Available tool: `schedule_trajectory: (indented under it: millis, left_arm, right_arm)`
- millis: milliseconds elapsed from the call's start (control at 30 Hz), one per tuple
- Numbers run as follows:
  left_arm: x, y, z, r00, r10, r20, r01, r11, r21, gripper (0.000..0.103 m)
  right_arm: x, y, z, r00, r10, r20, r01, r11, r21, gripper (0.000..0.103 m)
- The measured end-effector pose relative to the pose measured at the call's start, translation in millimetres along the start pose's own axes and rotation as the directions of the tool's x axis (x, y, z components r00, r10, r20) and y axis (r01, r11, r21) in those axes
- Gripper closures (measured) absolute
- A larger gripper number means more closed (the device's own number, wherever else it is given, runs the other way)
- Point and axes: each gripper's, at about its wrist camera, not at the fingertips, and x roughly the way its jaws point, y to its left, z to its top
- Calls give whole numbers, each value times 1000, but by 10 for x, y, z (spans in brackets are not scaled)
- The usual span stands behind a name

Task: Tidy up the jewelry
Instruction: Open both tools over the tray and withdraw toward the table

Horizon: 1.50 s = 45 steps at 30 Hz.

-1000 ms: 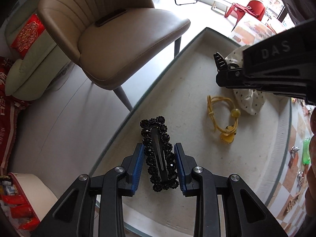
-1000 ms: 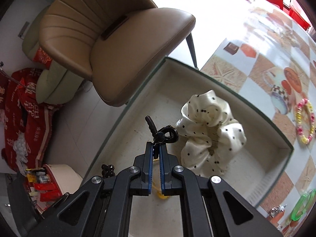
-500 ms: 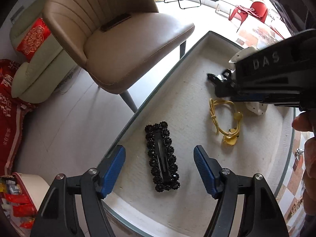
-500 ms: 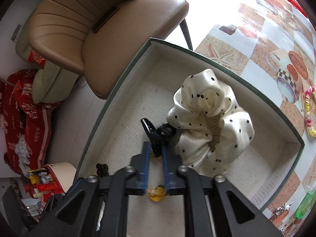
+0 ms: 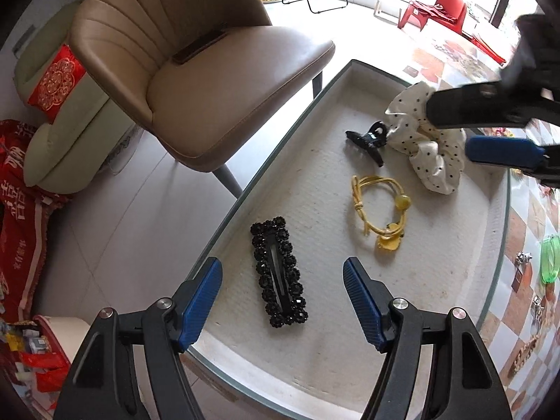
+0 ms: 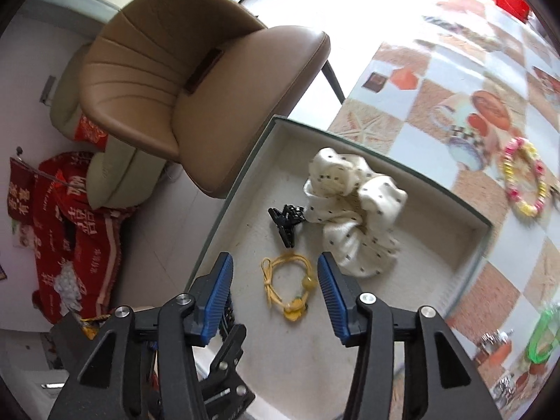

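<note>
Both tongs stand apart and grip nothing; the left gripper (image 5: 282,297) hangs wide over the near end of the tray (image 5: 413,360), and the right gripper (image 6: 274,295) is opening its jaws with nothing pressed between the blue pads (image 6: 217,297). Under the left one lies the black beaded hair clip (image 5: 279,272), flat on the tray floor, between the 2 pads yet touched by neither; in the right wrist view that clip is almost wholly hidden behind the left finger. Beyond it sits the yellow hair tie (image 5: 379,210), seen in the right view between the open fingers but lower, on the tray. Further out rests the small black claw clip (image 6: 286,221), just beside the polka-dot scrunchie (image 6: 353,210), seemingly touching its edge. In the left view the right gripper crosses the upper right, blurred, covering part of the scrunchie. Outside the tray: a tan chair (image 5: 196,80) stands close to its far side; on the patterned tablecloth (image 6: 437,80) lie a bead bracelet (image 6: 525,178) and a green object (image 6: 544,336), cut off at the frame edge.
</note>
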Motion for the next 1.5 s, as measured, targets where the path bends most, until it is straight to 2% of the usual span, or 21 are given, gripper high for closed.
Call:
schedule_trajectory:
  millis: [33, 67, 100, 500, 600, 667, 867, 1000, 1233, 1500]
  left_arm:
    - [-25, -21, 6, 1000, 1, 5, -1, 1000, 10, 20]
    - [-60, -45, 11, 1000, 6, 13, -6, 1000, 19, 4]
    - [-111, -71, 11, 999, 11, 31, -11, 1000, 24, 0]
    - [-527, -636, 71, 997, -60, 55, 52, 988, 143, 0]
    - [-631, -815, 43, 995, -79, 56, 68, 981, 182, 0]
    - [-685, -968, 32, 994, -92, 55, 79, 973, 216, 0]
    - [-829, -1378, -53, 991, -126, 46, 108, 952, 288, 0]
    - [-877, -1664, -116, 989, -142, 33, 122, 932, 341, 0]
    - [-843, -2008, -192, 987, -159, -2, 149, 915, 376, 0]
    - [-674, -2290, -254, 986, -161, -44, 165, 904, 395, 0]
  right_arm:
    - [-83, -48, -32, 1000, 3, 9, -3, 1000, 11, 46]
    - [-149, -95, -61, 1000, 4, 16, -4, 1000, 20, 45]
    - [-198, -118, -84, 1000, 3, 23, -3, 1000, 28, 44]
    - [-990, -873, -519, 993, -52, 109, 31, 981, 189, 30]
    - [-1184, -1105, -680, 988, -75, 132, 42, 970, 241, 29]
    - [-1314, -1265, -785, 985, -91, 146, 47, 959, 279, 20]
    - [-1617, -1706, -1124, 979, -121, 166, 49, 922, 384, 19]
    - [-1730, -1931, -1306, 971, -177, 160, 96, 903, 418, 18]
    - [-1835, -2297, -1508, 960, -251, 125, 169, 874, 456, 18]
    - [-1731, -2595, -1532, 960, -272, 59, 213, 854, 475, 18]
